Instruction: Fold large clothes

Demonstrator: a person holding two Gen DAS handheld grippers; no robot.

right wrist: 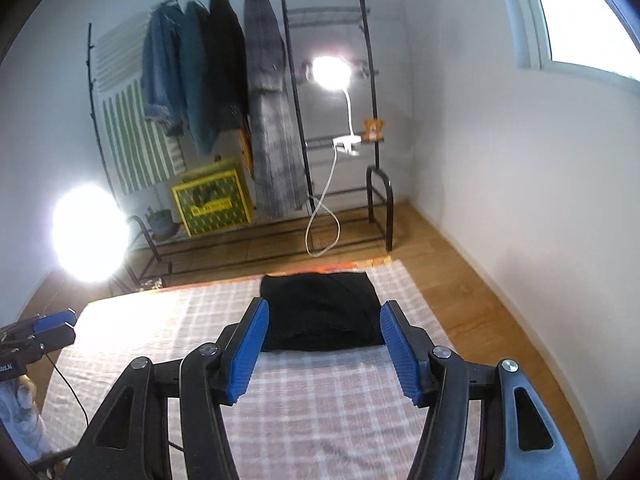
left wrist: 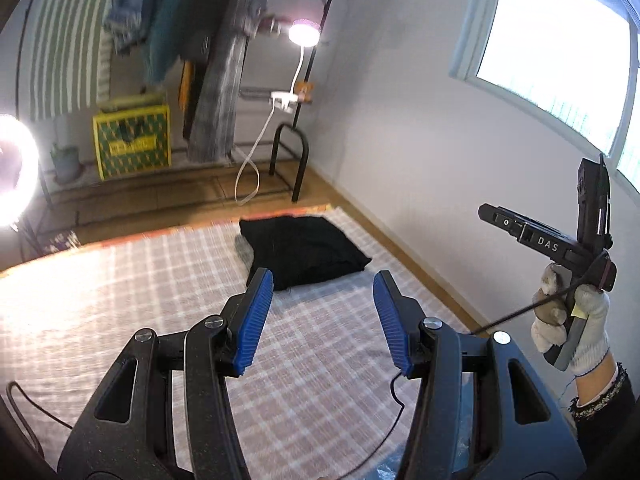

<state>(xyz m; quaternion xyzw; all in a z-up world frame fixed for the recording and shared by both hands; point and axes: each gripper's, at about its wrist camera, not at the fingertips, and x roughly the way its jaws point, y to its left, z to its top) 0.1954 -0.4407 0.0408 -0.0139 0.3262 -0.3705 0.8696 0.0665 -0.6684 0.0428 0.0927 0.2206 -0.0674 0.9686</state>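
Observation:
A black garment [left wrist: 306,250] lies folded into a compact stack at the far end of the pink checked blanket [left wrist: 140,300]; a bit of grey cloth shows under its left edge. It also shows in the right wrist view [right wrist: 324,312] on the blanket [right wrist: 320,400]. My left gripper [left wrist: 323,308] is open and empty, held above the blanket short of the garment. My right gripper [right wrist: 324,344] is open and empty, raised above the blanket with the garment seen between its blue pads [right wrist: 250,356]. The right gripper's body, held in a gloved hand, shows at the right of the left wrist view [left wrist: 576,248].
A black clothes rack [right wrist: 296,92] with hanging jackets stands behind the blanket, with a yellow crate [right wrist: 214,202] and a potted plant [right wrist: 160,220] on its base. A clip lamp [right wrist: 330,72] and a ring light [right wrist: 90,234] glare. A white wall runs along the right.

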